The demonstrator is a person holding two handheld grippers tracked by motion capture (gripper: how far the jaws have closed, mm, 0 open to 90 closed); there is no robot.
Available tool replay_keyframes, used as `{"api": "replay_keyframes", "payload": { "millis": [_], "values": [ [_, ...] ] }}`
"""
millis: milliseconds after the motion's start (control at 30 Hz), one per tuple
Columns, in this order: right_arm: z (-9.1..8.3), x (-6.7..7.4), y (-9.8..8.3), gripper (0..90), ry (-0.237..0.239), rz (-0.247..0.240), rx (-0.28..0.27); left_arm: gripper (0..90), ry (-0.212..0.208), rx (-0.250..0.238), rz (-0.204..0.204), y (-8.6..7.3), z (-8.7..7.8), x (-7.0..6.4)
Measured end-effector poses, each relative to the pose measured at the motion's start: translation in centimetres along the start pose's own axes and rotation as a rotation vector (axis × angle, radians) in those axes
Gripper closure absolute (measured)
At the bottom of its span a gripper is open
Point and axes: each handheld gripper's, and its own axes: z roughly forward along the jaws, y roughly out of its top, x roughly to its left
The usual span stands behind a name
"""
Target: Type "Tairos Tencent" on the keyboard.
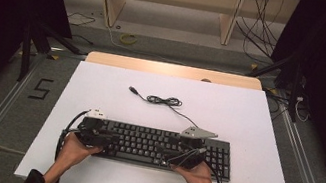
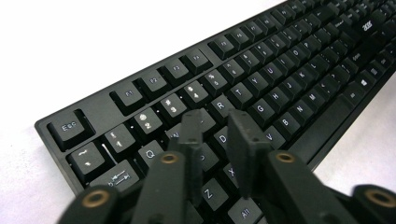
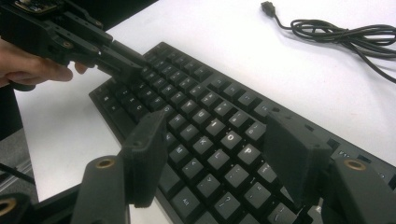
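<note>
A black keyboard [image 1: 152,143] lies across the near half of the white tabletop [image 1: 247,121]. Its cable [image 1: 164,101] is loosely bundled behind it, with the plug [image 1: 133,89] lying free. My left gripper [image 1: 109,139] hovers low over the keyboard's left end. In the left gripper view its jaws [image 2: 218,133] stand close together with a narrow gap above the letter keys [image 2: 261,109], and nothing is held. My right gripper [image 1: 176,156] is over the right part of the letter block. In the right gripper view it [image 3: 215,144] stands wide open above the O and P keys, gripping nothing.
White board extends behind and to both sides of the keyboard. In the right gripper view the left gripper [image 3: 130,72] and its hand [image 3: 32,67] reach over the keyboard's far end, and the coiled cable [image 3: 345,35] lies beyond. Floor cables and wooden shelving stand behind the table.
</note>
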Motion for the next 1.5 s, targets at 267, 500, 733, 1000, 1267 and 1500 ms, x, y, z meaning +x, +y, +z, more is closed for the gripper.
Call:
{"api": "replay_keyframes", "payload": {
  "millis": [267,500,733,1000,1267,1500],
  "values": [
    [-0.3,0.3,-0.3,39.9,0.006,-0.009,-0.002,86.7,-0.006,0.045,0.018,0.1,0.4,-0.2],
    [-0.4,0.6,-0.5,38.6,0.020,-0.015,-0.004,88.9,-0.001,0.070,0.021,0.1,0.7,-0.1],
    [-0.4,0.7,-0.7,37.5,0.024,-0.014,-0.004,89.0,0.007,0.094,0.025,0.1,1.1,-0.1],
    [-0.5,0.8,-0.8,37.6,0.023,-0.019,-0.007,89.3,0.012,0.097,0.016,-0.1,1.3,-0.1],
    [-0.4,0.8,-0.8,37.7,0.026,-0.019,-0.011,85.3,0.014,0.067,0.005,0.1,0.5,0.0],
    [-0.3,0.9,-0.7,37.7,0.030,-0.015,-0.011,67.8,-0.034,0.015,-0.027,0.3,-0.4,-0.2]
  ]
}}
